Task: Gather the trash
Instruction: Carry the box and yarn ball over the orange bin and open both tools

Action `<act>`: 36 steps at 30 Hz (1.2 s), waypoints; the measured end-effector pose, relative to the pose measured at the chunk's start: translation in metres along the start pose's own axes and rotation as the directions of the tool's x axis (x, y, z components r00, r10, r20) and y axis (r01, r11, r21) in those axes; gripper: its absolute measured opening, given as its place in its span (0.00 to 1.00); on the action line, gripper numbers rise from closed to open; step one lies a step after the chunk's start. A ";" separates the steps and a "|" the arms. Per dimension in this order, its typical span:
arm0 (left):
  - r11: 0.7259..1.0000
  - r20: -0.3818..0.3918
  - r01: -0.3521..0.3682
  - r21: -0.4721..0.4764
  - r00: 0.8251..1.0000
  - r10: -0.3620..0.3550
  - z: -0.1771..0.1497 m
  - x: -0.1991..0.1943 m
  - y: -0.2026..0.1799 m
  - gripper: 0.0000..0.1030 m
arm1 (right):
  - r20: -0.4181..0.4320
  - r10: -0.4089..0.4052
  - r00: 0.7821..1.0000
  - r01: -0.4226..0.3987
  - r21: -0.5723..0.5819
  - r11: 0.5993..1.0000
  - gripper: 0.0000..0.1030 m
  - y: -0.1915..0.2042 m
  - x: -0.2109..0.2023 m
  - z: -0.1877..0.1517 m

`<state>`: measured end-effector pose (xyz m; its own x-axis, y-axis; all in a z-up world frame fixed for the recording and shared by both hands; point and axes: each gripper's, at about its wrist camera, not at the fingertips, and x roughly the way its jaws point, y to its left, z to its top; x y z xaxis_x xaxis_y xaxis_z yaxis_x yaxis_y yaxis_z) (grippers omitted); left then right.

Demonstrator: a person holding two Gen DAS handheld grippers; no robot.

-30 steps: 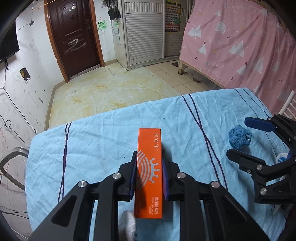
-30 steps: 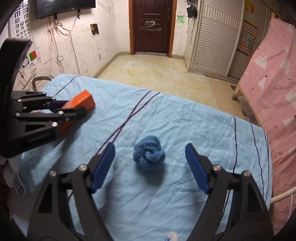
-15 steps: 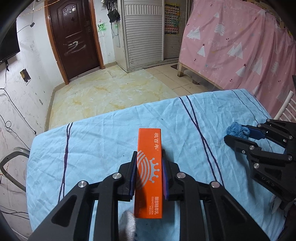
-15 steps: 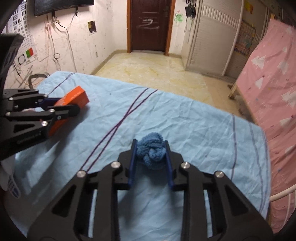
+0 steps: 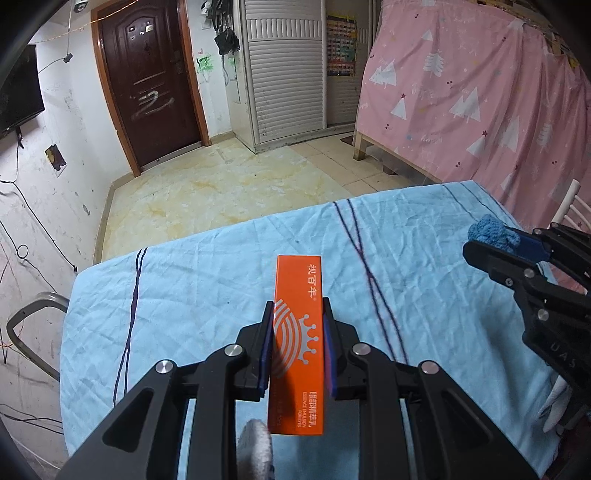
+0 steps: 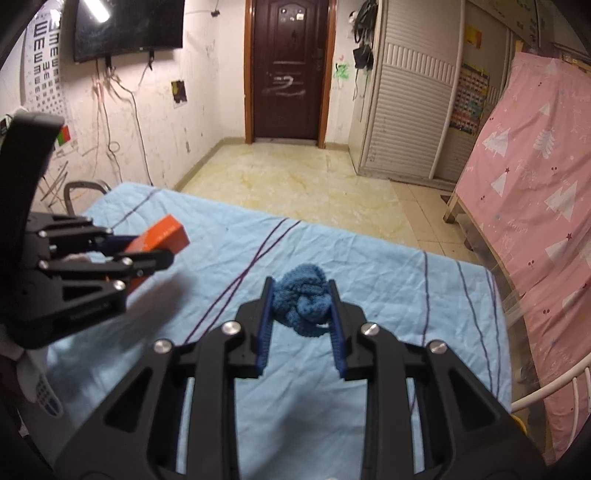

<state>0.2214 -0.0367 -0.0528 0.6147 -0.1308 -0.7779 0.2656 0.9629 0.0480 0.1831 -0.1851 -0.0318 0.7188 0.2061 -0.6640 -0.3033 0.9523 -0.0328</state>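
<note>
Light-blue sheet (image 5: 207,295), creased and crossed by thin dark stripes, covers the surface you work over; beyond its far edge lie yellow-veined floor tiles and a dark wooden door (image 6: 286,70).

Both pieces of trash are in your grip. Your left gripper (image 5: 297,343) is clamped on the orange carton (image 5: 298,332), pads pressing its two long sides near mid-length. The carton is a slim rectangular box, smooth printed card with white characters and a crown-and-arcs emblem; its far end juts out past the fingertips. In the right wrist view it appears clear of the sheet, though contact cannot be ruled out from that angle.

Your right gripper (image 6: 300,321) is closed on the blue knitted ball (image 6: 303,302), a soft, loopy yarn lump, visibly squeezed between the blue ribbed pads. Expect it to give under pressure, so the hold is likely secure but shapeless. In the left wrist view the ball (image 5: 491,230) sits at the tips, apparently off the cloth.

Progress, as a judgement: pick-up of both items looks done. No bin or bag appears in either view, so carrying and dropping are still to do. No other loose trash shows on the visible sheet.

Surroundings: pink tree-print curtain (image 5: 480,92) at right, white slatted wardrobe (image 5: 288,66) beside the door, wall-mounted screen (image 6: 127,27) and eye chart (image 6: 44,59) on the scuffed left wall.
</note>
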 end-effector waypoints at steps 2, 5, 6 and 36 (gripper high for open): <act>1.000 0.008 -0.004 0.011 1.000 0.003 0.001 -0.008 -0.010 0.14 | 0.013 -0.001 1.000 0.001 0.009 1.000 0.24 -0.004 -0.007 -0.002; 1.000 0.020 -0.005 0.031 1.000 0.004 0.003 -0.018 -0.022 0.14 | 0.033 -0.003 0.999 0.002 0.028 1.000 0.24 -0.012 -0.019 -0.006; 0.999 0.025 -0.005 0.040 1.000 0.004 0.004 -0.021 -0.027 0.14 | 0.042 -0.006 0.999 0.004 0.037 0.999 0.24 -0.017 -0.024 -0.007; 0.930 0.022 0.104 0.353 0.993 -0.120 0.023 -0.039 -0.258 0.14 | 0.136 -0.183 0.974 0.115 0.396 0.911 0.25 -0.200 -0.132 -0.108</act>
<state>0.1460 -0.2852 -0.0209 0.5947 -0.2502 -0.7640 0.5730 0.7985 0.1845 0.0812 -0.4266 -0.0179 0.8403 0.0574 -0.5391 0.0546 0.9804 0.1895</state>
